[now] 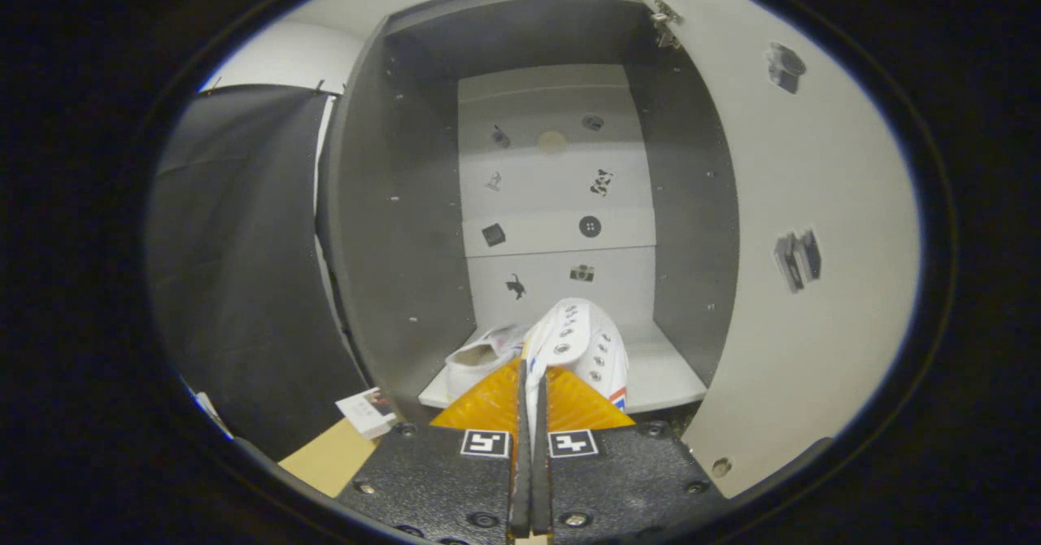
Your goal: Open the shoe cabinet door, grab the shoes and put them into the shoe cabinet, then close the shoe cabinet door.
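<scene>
- Grey cabinet [390, 228] stands open, door [781, 285] swung right; stickers on its back panel are hard to read.
- Claw [529, 398] is clenched on a white canvas shoe [581, 342], which partly hides a second shoe [480, 358] on the shelf [667, 374].

hand-held gripper [530, 398] clamps shoe [579, 342] | cabinet door [781, 228] open
</scene>
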A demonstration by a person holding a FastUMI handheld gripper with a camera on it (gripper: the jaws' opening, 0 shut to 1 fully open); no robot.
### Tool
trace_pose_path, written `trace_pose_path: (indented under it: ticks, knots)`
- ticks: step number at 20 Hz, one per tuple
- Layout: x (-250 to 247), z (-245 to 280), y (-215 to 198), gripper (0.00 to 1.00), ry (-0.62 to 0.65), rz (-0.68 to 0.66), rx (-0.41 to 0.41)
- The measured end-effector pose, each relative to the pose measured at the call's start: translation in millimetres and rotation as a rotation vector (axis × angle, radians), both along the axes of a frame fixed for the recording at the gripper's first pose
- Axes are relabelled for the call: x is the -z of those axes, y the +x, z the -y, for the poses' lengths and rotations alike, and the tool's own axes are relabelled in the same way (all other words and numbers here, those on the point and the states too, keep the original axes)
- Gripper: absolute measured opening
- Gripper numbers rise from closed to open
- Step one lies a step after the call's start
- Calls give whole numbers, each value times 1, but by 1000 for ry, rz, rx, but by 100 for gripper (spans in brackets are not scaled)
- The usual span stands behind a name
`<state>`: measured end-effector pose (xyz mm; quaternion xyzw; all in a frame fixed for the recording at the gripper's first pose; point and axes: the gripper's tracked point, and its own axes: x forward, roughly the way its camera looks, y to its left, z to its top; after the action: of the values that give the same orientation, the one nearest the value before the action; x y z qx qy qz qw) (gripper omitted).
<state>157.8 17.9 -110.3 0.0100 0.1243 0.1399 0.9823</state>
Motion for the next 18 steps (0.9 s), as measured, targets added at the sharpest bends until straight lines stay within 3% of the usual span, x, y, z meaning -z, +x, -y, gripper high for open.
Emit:
trace_pose_path:
  ticks: [11,15,18]
  knots:
    - [50,4,152,5,-219,-87,71]
    - [87,11,169,5,-283,-165,70]
    - [90,2,168,5,-309,-159,22]
